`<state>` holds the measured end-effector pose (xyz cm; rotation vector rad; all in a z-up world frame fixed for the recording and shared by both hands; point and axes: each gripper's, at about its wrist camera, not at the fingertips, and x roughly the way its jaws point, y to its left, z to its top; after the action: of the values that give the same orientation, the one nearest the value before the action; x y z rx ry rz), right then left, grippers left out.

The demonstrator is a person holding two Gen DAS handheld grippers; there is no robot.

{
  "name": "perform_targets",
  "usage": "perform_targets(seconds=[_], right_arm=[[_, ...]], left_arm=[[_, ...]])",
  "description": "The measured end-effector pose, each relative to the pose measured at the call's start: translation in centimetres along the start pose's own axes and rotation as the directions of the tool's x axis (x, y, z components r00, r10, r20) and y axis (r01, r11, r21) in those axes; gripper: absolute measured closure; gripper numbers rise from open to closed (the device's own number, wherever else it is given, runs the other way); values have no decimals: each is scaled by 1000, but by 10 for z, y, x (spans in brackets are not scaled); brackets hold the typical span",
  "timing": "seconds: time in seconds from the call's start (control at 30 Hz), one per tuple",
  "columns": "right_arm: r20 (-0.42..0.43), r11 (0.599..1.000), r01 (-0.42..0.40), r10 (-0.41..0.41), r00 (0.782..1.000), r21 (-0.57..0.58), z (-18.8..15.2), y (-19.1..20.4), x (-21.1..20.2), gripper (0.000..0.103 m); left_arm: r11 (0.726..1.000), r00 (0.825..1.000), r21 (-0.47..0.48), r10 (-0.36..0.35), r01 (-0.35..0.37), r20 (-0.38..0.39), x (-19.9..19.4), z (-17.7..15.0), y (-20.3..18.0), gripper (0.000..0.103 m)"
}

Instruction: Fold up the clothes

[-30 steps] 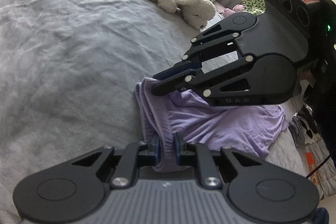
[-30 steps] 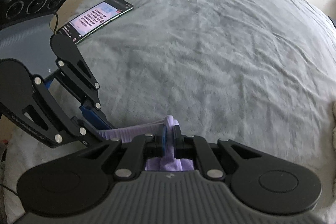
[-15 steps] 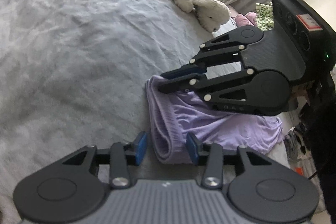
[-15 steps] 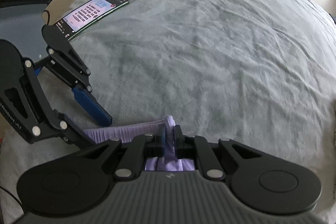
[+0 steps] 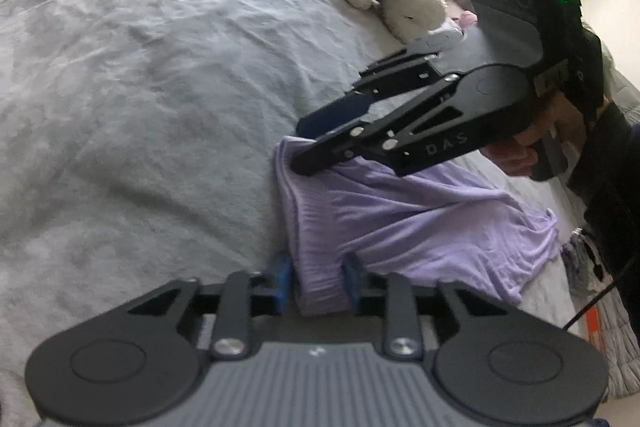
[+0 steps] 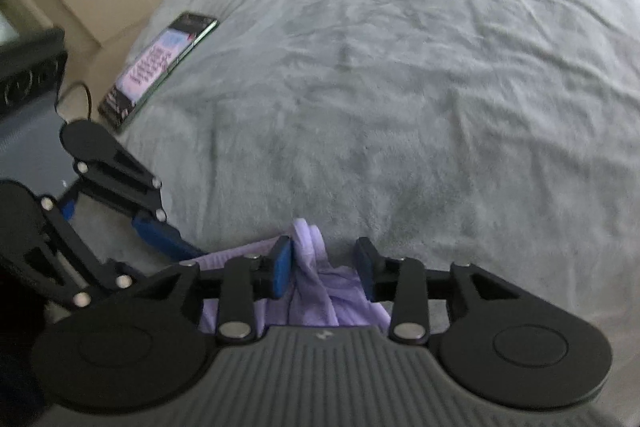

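Grey bedspread (image 5: 140, 87): lilac garment (image 5: 400, 219) lies bunched at near edge, left gripper (image 5: 316, 279) and right gripper (image 6: 324, 267) both now spread after pinching its folded edge a second ago, so the cloth looks set down.

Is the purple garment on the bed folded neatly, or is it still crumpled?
Crumpled: the purple garment lies bunched and wrinkled on the bed, its edges uneven.
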<state>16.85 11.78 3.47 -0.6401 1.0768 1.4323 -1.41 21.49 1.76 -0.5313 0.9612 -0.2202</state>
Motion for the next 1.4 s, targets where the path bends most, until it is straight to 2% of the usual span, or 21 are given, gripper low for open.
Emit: perform_targets(seconds=[0.03, 0.07, 0.2, 0.33, 0.47, 0.57, 0.63, 0.7, 0.73, 0.77, 0.8, 0.87, 0.97, 1.03, 1.13, 1.23, 1.33, 1.4], right_arm=[[12, 1000, -13, 13, 1000, 12, -1, -1, 1, 69], [21, 1000, -25, 25, 999, 10, -3, -1, 0, 87], [58, 999, -9, 11, 998, -43, -2, 10, -11, 91], [128, 997, 8, 3, 992, -81, 6, 20, -25, 92], [89, 992, 30, -20, 996, -122, 9, 23, -8, 92], [80, 992, 40, -30, 996, -123, 7, 19, 1, 92], [90, 991, 56, -45, 995, -121, 8, 18, -1, 91], [98, 989, 83, -70, 993, -125, 9, 20, -3, 84], [118, 986, 104, -88, 989, -133, 9, 24, -9, 82], [140, 982, 125, -106, 985, -141, 9, 27, -15, 75], [170, 981, 138, -115, 979, -134, 7, 29, -23, 74], [247, 980, 166, -135, 960, -110, -3, 31, -46, 74], [316, 964, 265, -243, 917, -28, -30, 27, -79, 74], [318, 947, 321, -315, 894, 36, -57, 23, -96, 74], [267, 928, 358, -373, 889, 104, -99, 16, -104, 74], [216, 909, 391, -415, 884, 146, -131, 11, -104, 74], [191, 910, 387, -411, 892, 150, -141, 9, -96, 76], [172, 913, 387, -404, 898, 127, -142, 9, -90, 79]], left_arm=[[1000, 1000, 4, 4, -4, 1, -1, 1, 0, 82], [1000, 1000, 8, 8, -8, 1, -2, 2, -1, 85], [1000, 999, 24, 2, -3, 34, -19, 6, -3, 91], [999, 998, 42, 17, -20, 58, -30, 8, 2, 92], [995, 998, 79, 53, -55, 32, -21, 6, 3, 91], [981, 994, 158, 106, -109, 22, -13, 4, -8, 84], [979, 994, 174, 106, -107, 11, -14, 4, -10, 80], [984, 996, 154, 93, -92, 4, -16, 5, -7, 74], [986, 996, 148, 84, -84, 1, -16, 6, -6, 72], [986, 997, 146, 79, -79, 1, -17, 6, -6, 67], [985, 997, 154, 81, -81, 6, -20, 6, -6, 63], [982, 996, 170, 85, -87, 18, -24, 7, -8, 58], [980, 992, 162, 107, -116, 61, -34, 13, -5, 57], [982, 989, 143, 108, -121, 100, -43, 18, -3, 57], [988, 985, 129, 63, -84, 161, -49, 24, -10, 57], [982, 988, 174, 42, -68, 151, -33, 25, -32, 59], [975, 992, 214, 33, -59, 121, -13, 23, -51, 60], [967, 993, 236, 71, -92, 99, 3, 21, -59, 60]])
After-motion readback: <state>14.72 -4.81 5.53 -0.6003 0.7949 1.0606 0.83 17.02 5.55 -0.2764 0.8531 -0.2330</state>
